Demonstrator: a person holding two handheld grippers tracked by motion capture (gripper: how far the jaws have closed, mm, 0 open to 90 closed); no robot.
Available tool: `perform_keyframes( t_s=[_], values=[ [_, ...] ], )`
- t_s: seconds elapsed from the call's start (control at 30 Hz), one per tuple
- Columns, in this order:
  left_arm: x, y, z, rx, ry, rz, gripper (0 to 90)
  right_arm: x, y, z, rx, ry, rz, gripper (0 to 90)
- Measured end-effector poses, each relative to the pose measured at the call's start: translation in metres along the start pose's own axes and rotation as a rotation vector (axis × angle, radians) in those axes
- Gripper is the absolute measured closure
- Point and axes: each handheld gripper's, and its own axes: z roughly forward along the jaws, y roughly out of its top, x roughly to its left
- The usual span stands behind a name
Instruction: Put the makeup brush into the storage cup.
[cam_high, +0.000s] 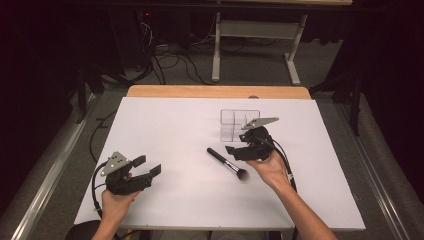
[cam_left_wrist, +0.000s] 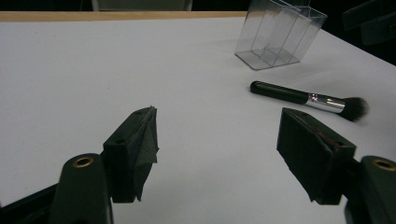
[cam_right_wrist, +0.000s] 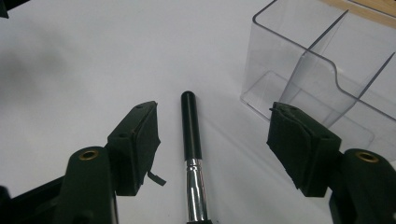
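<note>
A black-handled makeup brush (cam_high: 228, 163) with a silver ferrule lies flat on the white table, bristles toward me. My right gripper (cam_high: 236, 150) hovers open just right of its handle; in the right gripper view the brush handle (cam_right_wrist: 191, 128) lies between the spread jaws, touching neither. A clear plastic divided organizer (cam_high: 239, 123) stands empty just behind that gripper, and its walls (cam_right_wrist: 322, 70) rise close beside the right jaw. My left gripper (cam_high: 148, 166) is open at the near left, holding nothing; from it the brush (cam_left_wrist: 308, 99) and organizer (cam_left_wrist: 279, 33) lie farther off.
The white table surface (cam_high: 170, 130) has a wooden strip (cam_high: 215, 91) along its far edge. Beyond it, on the floor, are cables (cam_high: 165, 60) and a white table frame (cam_high: 255, 35).
</note>
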Motion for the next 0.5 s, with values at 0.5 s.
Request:
perform_keyframes(
  t_s=[0.5],
  values=[
    [0.000, 0.001, 0.002, 0.006, 0.002, 0.003, 29.4, 0.009, 0.015, 0.011, 0.227, -0.003, -0.080, 39.1]
  ],
)
